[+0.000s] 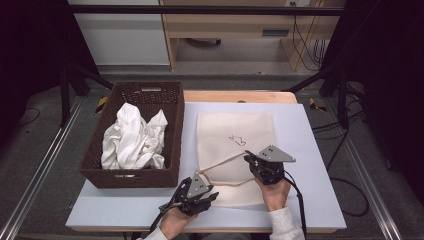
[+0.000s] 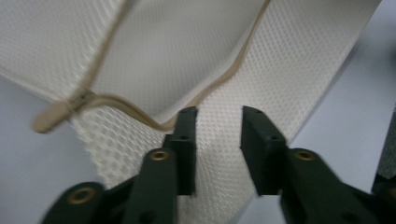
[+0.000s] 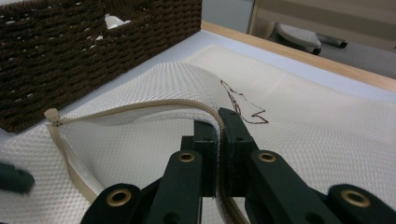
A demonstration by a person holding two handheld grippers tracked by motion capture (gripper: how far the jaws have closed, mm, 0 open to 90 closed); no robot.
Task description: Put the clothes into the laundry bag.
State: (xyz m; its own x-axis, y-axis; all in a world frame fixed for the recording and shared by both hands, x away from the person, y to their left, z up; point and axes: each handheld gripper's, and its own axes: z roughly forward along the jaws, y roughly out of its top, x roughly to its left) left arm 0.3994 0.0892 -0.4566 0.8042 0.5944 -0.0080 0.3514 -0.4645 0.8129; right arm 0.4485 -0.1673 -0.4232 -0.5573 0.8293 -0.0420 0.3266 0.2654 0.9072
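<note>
Wicker, dark brown, makes up the basket point(image 1: 172, 131) at the left of the pale table point(image 1: 310, 150), and a crumpled white cloth point(image 1: 132, 137) lies inside it. Just right of the basket, a cream mesh laundry bag point(image 1: 235, 127) lies flat on the table, its beige zipper point(image 1: 220, 162) undone along the near end so the mouth gapes. A small dark outline drawing point(image 1: 237, 139) marks the bag's upper face.

At the near-left corner of the bag, the left gripper point(image 1: 207, 192) hovers over the lower mesh layer; in the left gripper view its 2 jaws stand apart, with mesh beneath the gap and nothing pinched.

Farther right, the right gripper point(image 3: 219, 126) is clamped on the upper zipper edge, lifting that lip off the lower layer, so the opening arches between both grippers.
</note>
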